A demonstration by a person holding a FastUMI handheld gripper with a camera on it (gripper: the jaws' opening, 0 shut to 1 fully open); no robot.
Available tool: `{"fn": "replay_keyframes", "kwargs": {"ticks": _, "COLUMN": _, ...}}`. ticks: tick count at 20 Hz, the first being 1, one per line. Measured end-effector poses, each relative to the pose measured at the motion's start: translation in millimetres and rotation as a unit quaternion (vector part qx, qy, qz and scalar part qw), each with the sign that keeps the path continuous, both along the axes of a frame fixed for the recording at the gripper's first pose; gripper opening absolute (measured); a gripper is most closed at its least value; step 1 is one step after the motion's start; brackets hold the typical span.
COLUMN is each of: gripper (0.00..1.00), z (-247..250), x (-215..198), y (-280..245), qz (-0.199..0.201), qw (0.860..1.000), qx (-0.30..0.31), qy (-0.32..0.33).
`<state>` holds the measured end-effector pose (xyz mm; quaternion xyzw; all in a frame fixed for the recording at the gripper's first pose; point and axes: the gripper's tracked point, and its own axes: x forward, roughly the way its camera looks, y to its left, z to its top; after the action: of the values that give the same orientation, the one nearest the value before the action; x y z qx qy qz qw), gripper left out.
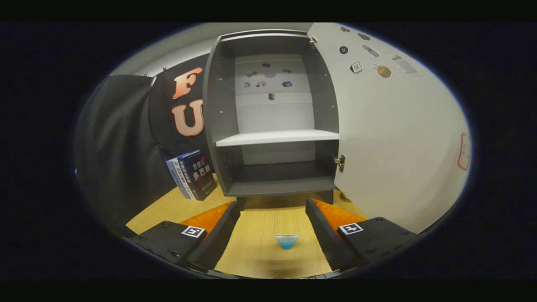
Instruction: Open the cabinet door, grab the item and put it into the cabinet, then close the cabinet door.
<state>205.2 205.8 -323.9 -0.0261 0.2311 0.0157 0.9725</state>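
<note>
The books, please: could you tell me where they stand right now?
In the gripper view the books stand on the wooden table, leaning just left of the open cabinet, beyond the open gripper.

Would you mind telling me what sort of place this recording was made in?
Probably a staged test booth, not a real home: a small open cabinet stands on a wooden table against black cloth, with books beside it and the open gripper in front.

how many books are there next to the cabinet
2, leaning together against the cabinet's left side: the dark book in front, a lighter book behind it. Open tongs are empty.
</note>
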Motion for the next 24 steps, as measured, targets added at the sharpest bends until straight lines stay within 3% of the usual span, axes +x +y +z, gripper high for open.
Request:
{"fn": "replay_keyframes", "kwargs": {"ticks": 6, "gripper": 1.00, "z": -111.1, "x": 14.8, "y": -17.1, "qz": -0.023, "qw": 0.996, "qx": -0.001, "qy": 0.085}}
{"fn": "replay_keyframes", "kwargs": {"ticks": 12, "gripper": 0.99, "z": -168.2, "x": 2.8, "y": -27.7, "qz": -0.034, "qw": 0.991, "qx": -0.022, "qy": 0.131}}
{"fn": "replay_keyframes", "kwargs": {"ticks": 14, "gripper": 0.61, "z": -165.1, "x": 1.1, "y": -30.9, "qz": -0.036, "qw": 0.990, "qx": -0.023, "qy": 0.136}}
{"fn": "replay_keyframes", "kwargs": {"ticks": 18, "gripper": 0.58, "z": -106.9, "x": 13.6, "y": -27.8, "qz": -0.030, "qw": 0.994, "qx": 0.000, "qy": 0.101}}
{"fn": "replay_keyframes", "kwargs": {"ticks": 24, "gripper": 0.58, "z": 53.8, "x": 96.9, "y": -17.6, "qz": 0.000, "qw": 0.999, "qx": 0.032, "qy": -0.013}}
